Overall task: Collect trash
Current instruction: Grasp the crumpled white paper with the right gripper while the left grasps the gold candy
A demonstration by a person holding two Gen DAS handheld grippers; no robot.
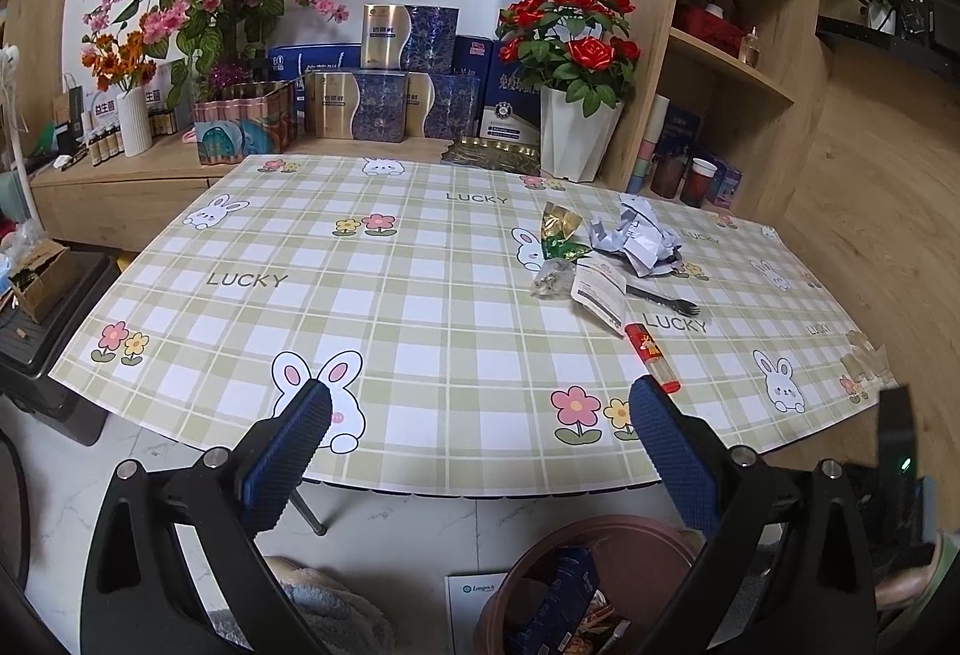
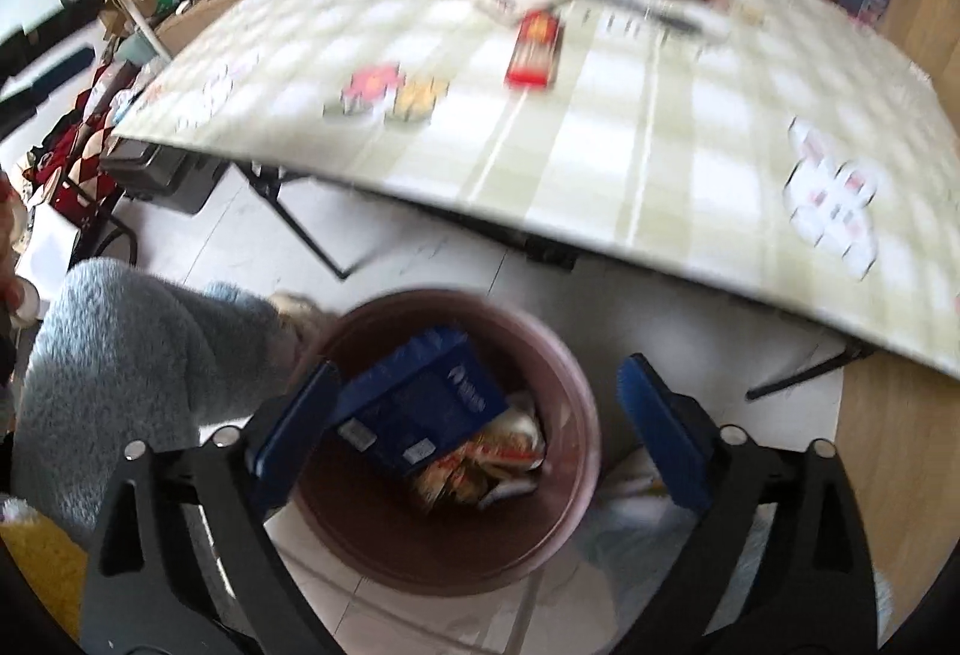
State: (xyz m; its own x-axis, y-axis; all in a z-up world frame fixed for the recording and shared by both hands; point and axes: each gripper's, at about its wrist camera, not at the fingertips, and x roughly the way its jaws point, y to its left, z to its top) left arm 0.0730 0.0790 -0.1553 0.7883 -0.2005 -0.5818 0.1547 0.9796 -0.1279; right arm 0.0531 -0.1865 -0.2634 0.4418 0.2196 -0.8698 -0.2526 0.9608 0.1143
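Over the bin [image 2: 456,547], right claw [image 2: 480,415] wide and holding nothing.
On the worktop [image 1: 300,307], near the far right side: crumpled paper [image 1: 639,235], gold wrapper [image 1: 561,232], flat packet [image 1: 597,292], black fork [image 1: 666,298], red lighter [image 1: 651,358]. Left claw [image 1: 480,415] wide too, not touching anything. Paper probably light and squashy, easy to pinch at a fold. Lighter likely hard and slippery; best gripped across the middle.

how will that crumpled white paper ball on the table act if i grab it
The crumpled paper looks loosely wadded, so it will probably squash between the fingers rather than resist. It likely weighs almost nothing. Its creased, irregular folds should grip well and stop it rolling.
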